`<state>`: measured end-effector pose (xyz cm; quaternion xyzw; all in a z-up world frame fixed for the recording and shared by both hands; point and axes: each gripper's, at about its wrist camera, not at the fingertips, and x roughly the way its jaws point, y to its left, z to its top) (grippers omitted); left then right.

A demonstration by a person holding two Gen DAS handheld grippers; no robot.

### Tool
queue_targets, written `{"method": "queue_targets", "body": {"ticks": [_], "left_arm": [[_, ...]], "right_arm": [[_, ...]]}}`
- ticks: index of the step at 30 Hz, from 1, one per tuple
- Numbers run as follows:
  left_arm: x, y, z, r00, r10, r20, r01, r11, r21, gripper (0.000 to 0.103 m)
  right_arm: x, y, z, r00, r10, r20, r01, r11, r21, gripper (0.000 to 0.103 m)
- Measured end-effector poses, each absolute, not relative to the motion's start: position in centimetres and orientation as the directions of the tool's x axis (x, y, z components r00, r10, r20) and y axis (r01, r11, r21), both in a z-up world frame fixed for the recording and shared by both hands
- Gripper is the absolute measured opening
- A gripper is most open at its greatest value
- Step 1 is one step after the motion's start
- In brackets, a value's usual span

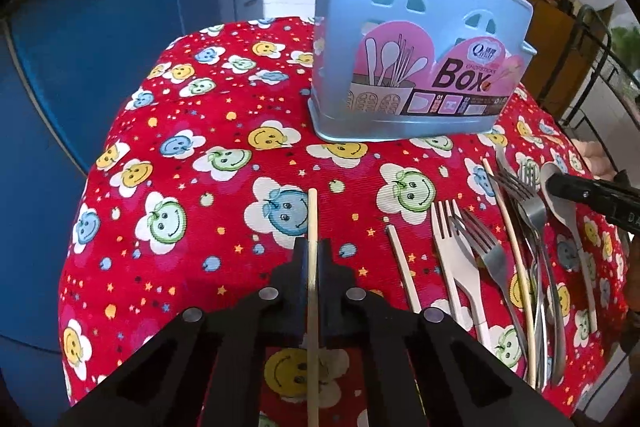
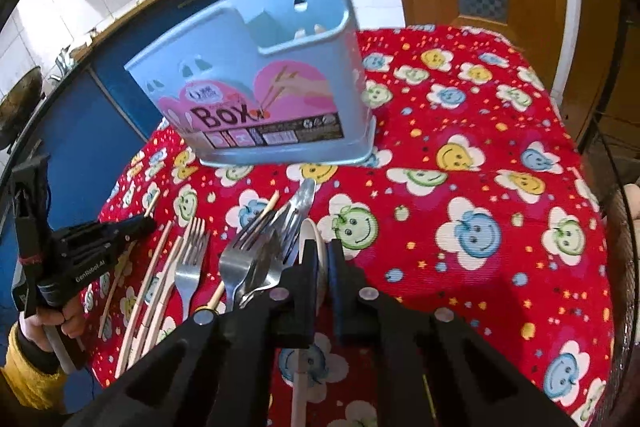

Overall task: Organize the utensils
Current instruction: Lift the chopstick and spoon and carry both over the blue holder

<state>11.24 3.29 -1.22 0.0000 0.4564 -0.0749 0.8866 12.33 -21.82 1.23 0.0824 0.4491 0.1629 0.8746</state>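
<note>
A thin, pale wooden chopstick (image 1: 312,267) is pinched between the black plastic fingers of the left tool (image 1: 313,251), sticking out forward above the desk (image 1: 192,131), which is draped in a ribbed red cloth printed with smiley-face apples and little stars. The right tool (image 2: 320,259) is closed on the rounded bowl of a cream-coloured spoon (image 2: 311,243), whose handle runs back under the fingers.

A glossy light-blue plastic utensil box (image 1: 404,39) is stood upright at the far side of the desk, with arched cut-outs near its curved rim and a pink "Box" label across the front. In the right wrist view a smaller pocket can be seen moulded onto its end.

The rest of the cutlery is left lying flat near the front edge: a shiny steel fork (image 1: 486,247) overlapping a matte cream fork (image 1: 452,251), a second loose chopstick (image 1: 404,267), a longer one (image 1: 510,239), and a tangled heap of metal forks (image 1: 528,203) just beside the spoon.
</note>
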Motion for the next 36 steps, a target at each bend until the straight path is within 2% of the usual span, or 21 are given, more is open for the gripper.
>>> {"method": "queue_targets", "body": {"ticks": [6,11,19,24,36], "left_arm": [[9.6,3.2,0.4,0.615,-0.163,-0.771,0.136,0.986,-0.100,0.004],[7.9,2.7,3.2,0.679,-0.217,-0.702,0.164,0.976,-0.144,0.004],[6.4,2.0,7.2,0.774,-0.237,-0.587,0.177,0.971,-0.158,0.004],[7.7,2.1,9.3,0.812,-0.239,-0.533,0.183,0.971,-0.157,0.004],[13.9,1.3,15.6,0.884,-0.239,-0.401,0.197,0.970,-0.144,0.004]], "right_arm": [[11.1,-21.5,3.2,0.603,0.345,-0.720,-0.223,0.939,0.264,0.007],[10.0,-21.1,5.5,0.670,0.347,-0.657,-0.239,0.938,0.251,0.006],[8.4,-20.5,9.0,0.787,0.291,-0.544,-0.218,0.956,0.195,0.006],[8.9,-20.9,10.7,0.828,0.295,-0.477,-0.213,0.952,0.220,0.007],[13.4,-21.6,14.0,0.870,0.284,-0.404,-0.199,0.950,0.239,0.007]]}}
